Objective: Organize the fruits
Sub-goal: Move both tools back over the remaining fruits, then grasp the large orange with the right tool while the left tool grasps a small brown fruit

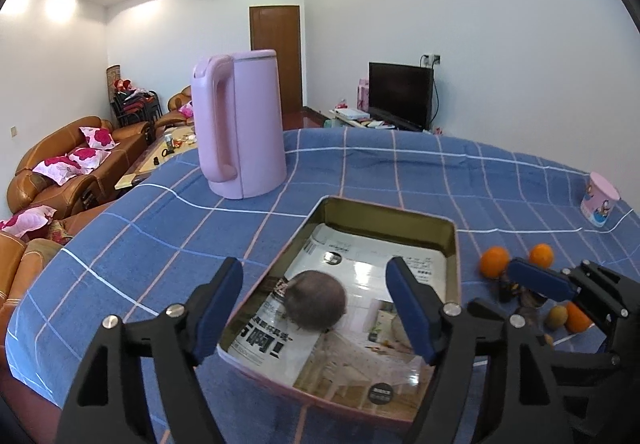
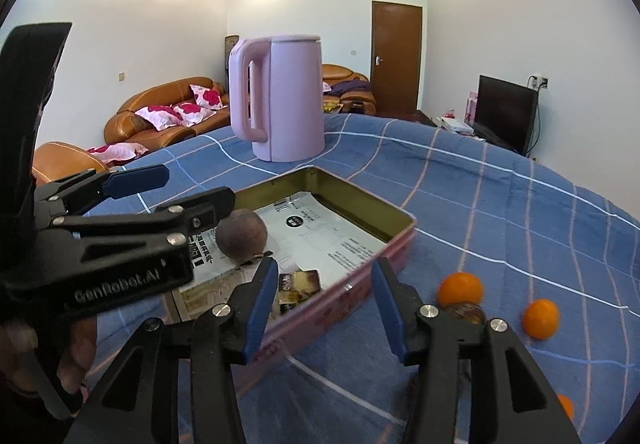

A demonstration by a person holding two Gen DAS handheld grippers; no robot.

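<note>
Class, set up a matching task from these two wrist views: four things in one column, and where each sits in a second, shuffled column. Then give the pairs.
Things
1. brown round fruit
2. pink kettle
3. oranges
4. pink cup

Places
A. upright on the blue checked tablecloth, beyond the tin's far end
B. at the far right edge of the tablecloth
C. inside the rectangular tin, on the printed paper lining
D. loose on the tablecloth, to the right of the tin

Pairs: 1-C, 2-A, 3-D, 4-B
</note>
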